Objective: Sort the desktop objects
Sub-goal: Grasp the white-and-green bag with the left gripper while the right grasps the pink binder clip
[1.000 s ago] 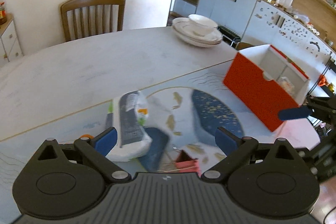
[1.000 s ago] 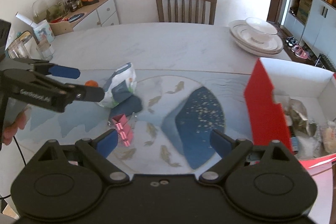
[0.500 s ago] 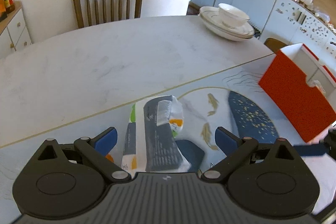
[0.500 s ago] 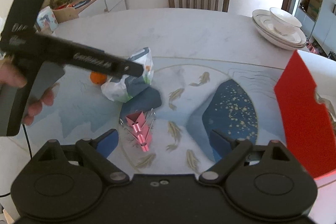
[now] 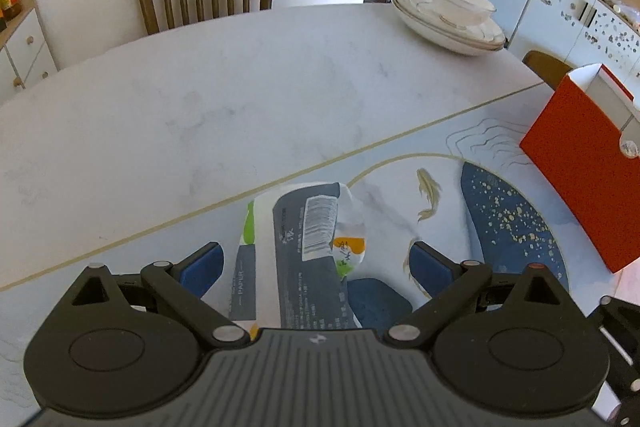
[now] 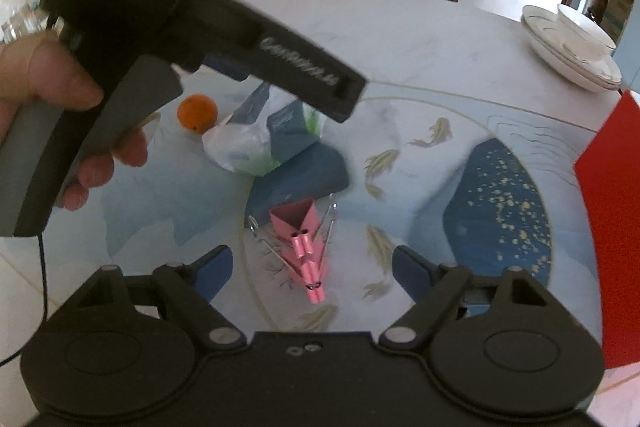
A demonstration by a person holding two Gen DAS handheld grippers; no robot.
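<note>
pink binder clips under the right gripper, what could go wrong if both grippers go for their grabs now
1. The pink binder clips are clipped in a bunch with thin wire handles splayed out; the closing right gripper, pads still clear, may pinch a handle and slip.
2. The soft white and grey tissue pack between the open left gripper's fingers could crumple or slide.
3. Both grippers work close together, so they may collide.
</note>
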